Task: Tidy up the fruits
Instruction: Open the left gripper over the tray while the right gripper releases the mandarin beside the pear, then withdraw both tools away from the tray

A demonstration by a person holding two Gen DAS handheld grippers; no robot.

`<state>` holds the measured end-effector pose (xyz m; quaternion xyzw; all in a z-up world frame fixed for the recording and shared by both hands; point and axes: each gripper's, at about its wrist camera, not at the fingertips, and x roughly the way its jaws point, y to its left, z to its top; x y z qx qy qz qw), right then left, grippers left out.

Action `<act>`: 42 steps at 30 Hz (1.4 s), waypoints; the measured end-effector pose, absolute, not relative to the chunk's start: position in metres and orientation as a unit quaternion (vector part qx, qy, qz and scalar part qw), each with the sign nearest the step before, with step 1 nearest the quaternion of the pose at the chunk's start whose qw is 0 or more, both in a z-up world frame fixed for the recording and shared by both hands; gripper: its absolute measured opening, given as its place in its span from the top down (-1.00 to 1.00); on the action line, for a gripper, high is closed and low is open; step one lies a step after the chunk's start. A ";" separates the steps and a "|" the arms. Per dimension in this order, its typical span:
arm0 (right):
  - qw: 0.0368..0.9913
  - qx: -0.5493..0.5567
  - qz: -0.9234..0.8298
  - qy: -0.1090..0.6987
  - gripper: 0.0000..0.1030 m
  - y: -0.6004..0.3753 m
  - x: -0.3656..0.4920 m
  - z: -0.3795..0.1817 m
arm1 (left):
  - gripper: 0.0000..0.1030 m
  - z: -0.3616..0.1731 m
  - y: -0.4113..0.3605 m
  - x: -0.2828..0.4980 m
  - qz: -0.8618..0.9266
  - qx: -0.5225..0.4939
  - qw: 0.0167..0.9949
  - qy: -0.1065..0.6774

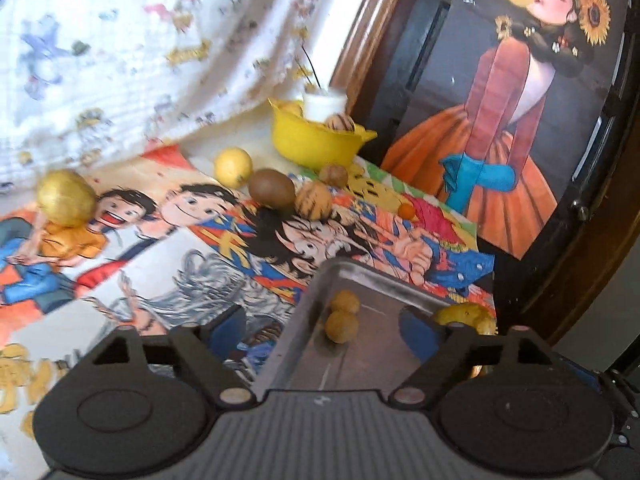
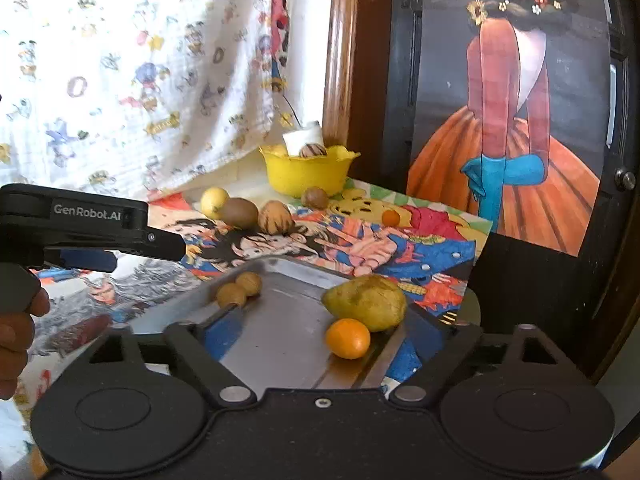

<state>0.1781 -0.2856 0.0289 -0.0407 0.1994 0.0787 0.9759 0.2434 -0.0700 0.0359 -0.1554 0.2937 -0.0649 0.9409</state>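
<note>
A metal tray lies on the cartoon-print cloth, close below both grippers. On it are two small brown round fruits, a yellow-green pear-like fruit and a small orange. My left gripper stands open over the tray's near left part; the brown fruits lie between its blue pads, untouched. My right gripper is open too, its blue pads wide apart, the orange and pear just ahead and free of them.
Farther back a lemon, a kiwi, a striped nut-like fruit, a brown one and a tiny orange lie loose. A yellow bowl holds fruit and a white cup. A golden ball sits left. A hand holds the left tool.
</note>
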 end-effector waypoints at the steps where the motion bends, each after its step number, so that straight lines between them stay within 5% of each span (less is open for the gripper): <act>1: 0.976 -0.040 0.081 0.197 -0.93 -0.284 0.173 0.031 | -0.86 0.038 -0.067 0.240 -0.064 -0.155 0.942 0.289; 4: 0.977 -0.034 0.087 0.193 -0.99 -0.280 0.160 0.038 | -0.99 0.045 -0.060 0.225 -0.055 -0.152 0.948 0.273; 16: 0.971 -0.014 0.119 0.206 -0.99 -0.261 0.093 0.051 | -0.99 0.064 -0.028 0.158 -0.019 -0.124 0.964 0.236; 42: 0.935 -0.021 0.138 0.327 -0.99 -0.234 0.059 0.014 | -0.99 0.023 -0.008 0.076 -0.004 -0.020 0.957 0.288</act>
